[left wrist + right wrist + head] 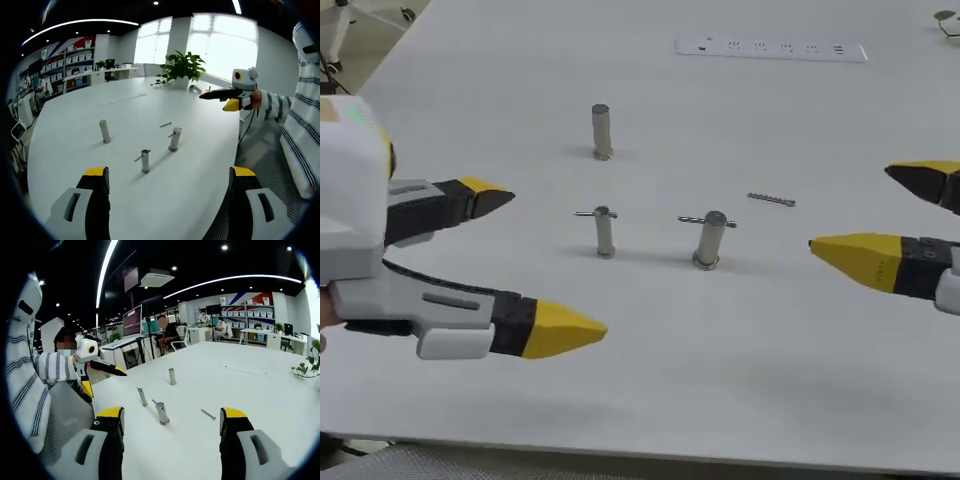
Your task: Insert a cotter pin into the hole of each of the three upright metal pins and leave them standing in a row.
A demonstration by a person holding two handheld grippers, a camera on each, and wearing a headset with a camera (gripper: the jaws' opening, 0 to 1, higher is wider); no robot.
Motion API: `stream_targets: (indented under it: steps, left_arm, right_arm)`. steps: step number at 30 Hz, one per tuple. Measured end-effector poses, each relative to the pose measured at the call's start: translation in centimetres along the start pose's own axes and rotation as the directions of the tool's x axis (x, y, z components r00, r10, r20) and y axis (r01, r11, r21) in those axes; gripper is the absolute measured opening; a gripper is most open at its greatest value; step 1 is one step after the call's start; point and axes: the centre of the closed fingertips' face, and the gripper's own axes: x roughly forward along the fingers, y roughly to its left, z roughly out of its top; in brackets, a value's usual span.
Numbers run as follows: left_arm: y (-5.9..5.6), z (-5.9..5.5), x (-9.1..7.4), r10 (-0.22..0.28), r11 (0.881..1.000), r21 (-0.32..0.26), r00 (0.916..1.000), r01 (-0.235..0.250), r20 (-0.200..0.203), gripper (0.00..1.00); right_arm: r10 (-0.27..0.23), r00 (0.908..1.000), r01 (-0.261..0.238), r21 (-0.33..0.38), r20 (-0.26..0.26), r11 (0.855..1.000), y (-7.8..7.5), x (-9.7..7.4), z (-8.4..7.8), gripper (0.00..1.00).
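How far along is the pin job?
Done: the front-left post and front-right post are pinned. In hand: nothing; left claw and right claw are open. Left: the back post is bare, and the loose pin lies on the table.

**Head view:** the camera is looking forward and down from the near edge of the surface (720, 380), fairly close, framing the metal pins (605, 232) between the left tool (557, 262) and the right tool (848, 208).

**Left tool view:** the camera is sitting low behind its own jaws, facing across the surface toward the windows (225, 45).

**Right tool view:** the camera is facing roughly the opposite way, toward the shelves (245, 315).

All three views are sharing the metal pins and the loose cotter pin (771, 200). Each tool view is also catching the other tool.
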Motion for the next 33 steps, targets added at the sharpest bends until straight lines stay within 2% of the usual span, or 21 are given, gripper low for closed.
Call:
stream_targets:
  steps: [4,7,11,14,16,17,19,23,27,30,33]
  left_arm:
    - [1.0,0.0,-0.3,0.02,1.0,-0.011,0.9998,-0.02,0.008,0.99]
    - [0.8,-0.4,-0.4,0.022,1.0,-0.002,0.9996,-0.022,-0.016,0.99]
    - [1.3,-0.4,-0.7,0.023,1.0,-0.013,0.9996,-0.023,-0.016,0.99]
    - [1.5,0.1,-0.8,0.023,0.999,-0.023,0.9997,-0.023,0.0,0.99]
    - [1.8,0.5,-0.8,0.023,0.999,-0.026,0.9997,-0.022,0.008,0.99]
    - [1.9,0.6,-0.8,0.023,0.999,-0.028,0.9997,-0.023,0.012,0.99]
    - [2.2,1.1,-0.7,0.022,1.0,-0.016,0.9996,-0.022,0.017,0.99]
    - [2.8,2.0,-0.3,0.012,1.0,0.002,0.9998,-0.012,0.017,0.99]
    - [3.9,3.5,0.2,0.013,1.0,0.013,0.9991,-0.013,0.04,0.99]
    - [4.8,4.5,0.8,0.017,1.0,0.02,0.9985,-0.018,0.053,0.99]
    - [5.8,5.2,1.2,0.029,0.999,0.026,0.998,-0.03,0.056,0.99]
  right_arm:
    - [-0.046,0.9989,0.046,0.069,-0.006,0.997,-0.6,-0.8,-1.3,0.83]
    - [-0.048,0.9989,0.048,0.115,-0.004,0.992,-0.6,-1.2,-2.2,0.88]
    - [-0.066,0.9974,0.07,0.178,-0.027,0.982,-0.9,-1.7,-3.3,0.96]
    - [-0.07,0.9962,0.08,0.216,-0.051,0.973,-0.9,-2.0,-4.2,0.98]
    - [-0.073,0.9961,0.083,0.236,-0.049,0.968,-1.0,-2.1,-4.5,0.98]
    - [-0.075,0.9957,0.087,0.271,-0.055,0.959,-1.0,-2.1,-4.9,0.98]
    - [-0.078,0.995,0.093,0.294,-0.061,0.951,-1.2,-2.3,-5.2,0.98]
    - [-0.094,0.9939,0.107,0.306,-0.057,0.946,-1.4,-2.7,-5.2,0.98]
    - [-0.102,0.9939,0.11,0.333,-0.043,0.937,-1.3,-3.0,-5.0,0.98]
    - [-0.123,0.9924,0.113,0.382,0.001,0.917,-1.6,-3.2,-4.5,0.98]
    - [-0.138,0.9904,0.122,0.398,0.012,0.909,-1.8,-3.4,-4.4,0.98]
